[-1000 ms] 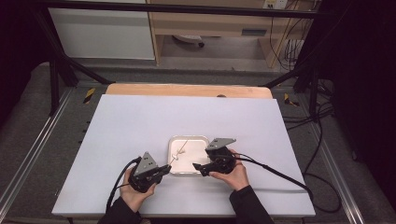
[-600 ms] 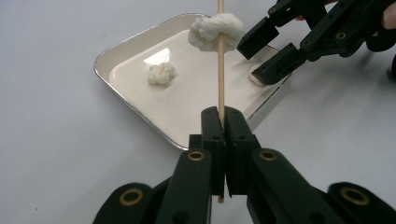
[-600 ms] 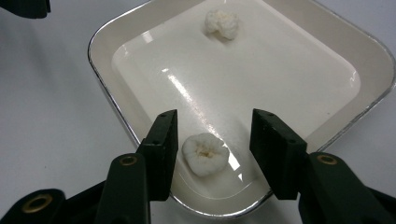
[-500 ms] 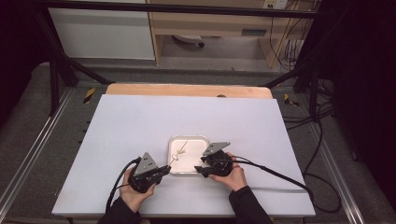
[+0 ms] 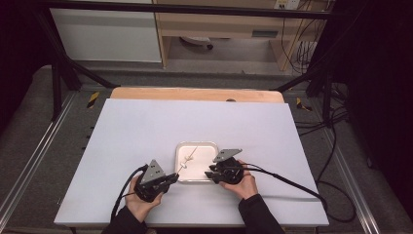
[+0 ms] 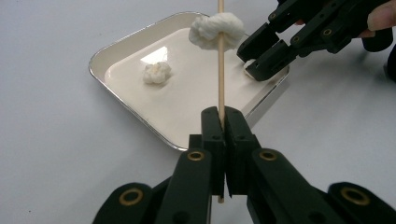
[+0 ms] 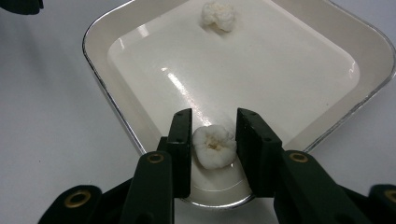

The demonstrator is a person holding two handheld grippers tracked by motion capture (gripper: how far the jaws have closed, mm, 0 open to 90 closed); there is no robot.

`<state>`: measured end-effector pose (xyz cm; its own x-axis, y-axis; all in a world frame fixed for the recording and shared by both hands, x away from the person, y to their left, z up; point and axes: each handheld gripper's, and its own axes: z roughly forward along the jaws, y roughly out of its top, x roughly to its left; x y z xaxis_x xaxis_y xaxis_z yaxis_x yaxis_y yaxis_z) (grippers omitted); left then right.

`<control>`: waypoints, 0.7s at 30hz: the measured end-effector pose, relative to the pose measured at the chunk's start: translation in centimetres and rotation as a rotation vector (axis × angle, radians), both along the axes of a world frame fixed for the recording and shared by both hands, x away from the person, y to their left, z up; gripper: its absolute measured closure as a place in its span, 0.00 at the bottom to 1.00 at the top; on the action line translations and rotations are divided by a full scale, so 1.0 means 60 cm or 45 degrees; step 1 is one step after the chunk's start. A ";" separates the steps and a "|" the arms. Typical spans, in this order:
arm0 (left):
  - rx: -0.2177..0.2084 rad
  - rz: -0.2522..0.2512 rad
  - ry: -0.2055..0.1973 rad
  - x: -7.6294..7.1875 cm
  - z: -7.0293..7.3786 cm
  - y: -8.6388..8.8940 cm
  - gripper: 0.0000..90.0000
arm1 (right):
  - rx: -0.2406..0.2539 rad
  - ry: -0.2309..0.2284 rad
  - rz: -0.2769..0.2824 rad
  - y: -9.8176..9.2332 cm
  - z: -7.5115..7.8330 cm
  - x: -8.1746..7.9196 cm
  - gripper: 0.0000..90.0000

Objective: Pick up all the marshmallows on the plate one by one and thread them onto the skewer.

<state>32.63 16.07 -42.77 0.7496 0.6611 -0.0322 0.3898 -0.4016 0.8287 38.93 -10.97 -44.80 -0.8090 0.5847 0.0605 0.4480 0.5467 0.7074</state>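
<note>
The left gripper stays clamped on the skewer; the right gripper, jaws just closing around a marshmallow in the tray, should squeeze gently.

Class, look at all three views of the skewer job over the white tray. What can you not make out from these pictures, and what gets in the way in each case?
- Left gripper view: the skewer tip is cut off by the top edge.
- Right gripper view: whether the pads of the right gripper press the white piece; the gaps are too narrow to judge.
- High view: the pieces in the tray are too small to count.
- Left gripper view: the left gripper hides the skewer's lower part.
</note>
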 end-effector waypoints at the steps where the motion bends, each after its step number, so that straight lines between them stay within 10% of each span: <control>1: 0.002 0.000 0.000 0.000 0.000 0.000 0.98 | 0.004 0.005 -0.001 -0.001 0.000 0.001 0.76; 21: 0.003 -0.031 0.000 -0.005 -0.001 -0.007 0.98 | 0.411 -0.025 -0.019 -0.049 0.101 -0.006 0.79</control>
<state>32.31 15.65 -42.85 0.7656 0.6426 -0.0309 0.3801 -0.4130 0.8276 38.58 -13.91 -38.75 -0.8035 0.5495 0.2292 0.4389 0.2865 0.8517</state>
